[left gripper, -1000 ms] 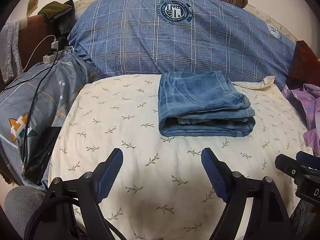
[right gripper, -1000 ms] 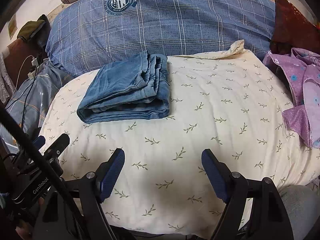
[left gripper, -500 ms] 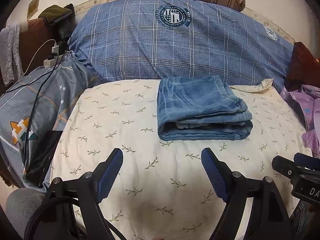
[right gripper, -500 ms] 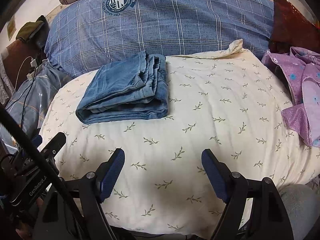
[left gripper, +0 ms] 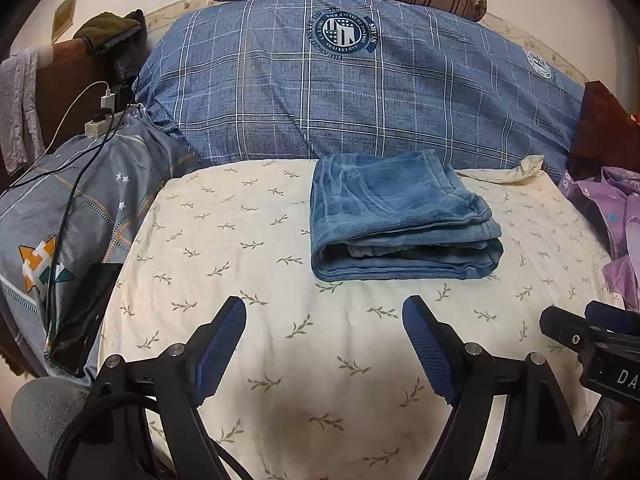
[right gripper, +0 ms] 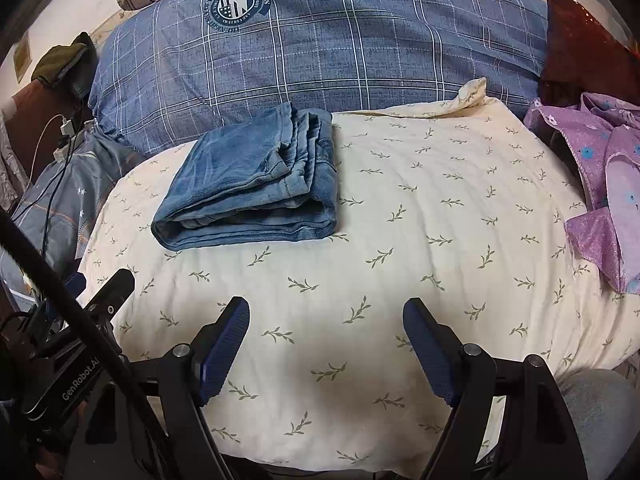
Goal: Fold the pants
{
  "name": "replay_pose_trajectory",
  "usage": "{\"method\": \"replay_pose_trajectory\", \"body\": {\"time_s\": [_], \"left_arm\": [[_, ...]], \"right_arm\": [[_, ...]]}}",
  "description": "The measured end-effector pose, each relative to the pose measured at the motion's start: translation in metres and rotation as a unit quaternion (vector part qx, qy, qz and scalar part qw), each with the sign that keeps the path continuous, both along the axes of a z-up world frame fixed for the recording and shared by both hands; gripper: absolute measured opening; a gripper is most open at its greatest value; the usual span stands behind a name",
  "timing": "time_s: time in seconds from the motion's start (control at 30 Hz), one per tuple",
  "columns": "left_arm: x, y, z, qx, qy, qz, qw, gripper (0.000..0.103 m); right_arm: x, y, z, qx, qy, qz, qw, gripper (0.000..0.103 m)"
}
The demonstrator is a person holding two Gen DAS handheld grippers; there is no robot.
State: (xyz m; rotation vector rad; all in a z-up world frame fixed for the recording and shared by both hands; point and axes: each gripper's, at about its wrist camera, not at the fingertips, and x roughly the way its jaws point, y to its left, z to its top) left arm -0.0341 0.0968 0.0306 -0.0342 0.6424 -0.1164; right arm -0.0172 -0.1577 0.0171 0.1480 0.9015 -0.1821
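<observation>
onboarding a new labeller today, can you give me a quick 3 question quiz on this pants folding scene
1. True or false: the pants lie folded in a compact stack on the cream leaf-print cover.
2. Multiple choice: what is the left claw holding? A) the pants B) a cable C) nothing
3. Fill the gap: in the right wrist view, the purple garment lies to the ___ of the pants.

Key:
1. True
2. C: both the left claw and the right claw stand open over bare cover, apart from the pants.
3. right
</observation>
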Motion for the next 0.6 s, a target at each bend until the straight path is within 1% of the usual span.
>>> {"method": "replay_pose_trajectory", "body": {"time_s": [0.17, 0.4, 0.6], "left_arm": [[0.002, -0.002, -0.002, -0.003, 0.010, -0.009, 0.9999, 0.081], [0.005, -0.002, -0.002, -0.003, 0.011, -0.007, 0.9999, 0.081], [0.007, 0.002, 0.002, -0.013, 0.010, -0.003, 0.9999, 0.081]], "right_arm": [[0.002, 0.001, 0.000, 0.001, -0.001, 0.002, 1.000, 0.080], [0.006, -0.002, 0.002, 0.007, -0.007, 0.003, 1.000, 0.080], [0.004, -0.007, 0.013, -0.010, -0.013, -0.004, 1.000, 0.080]]}}
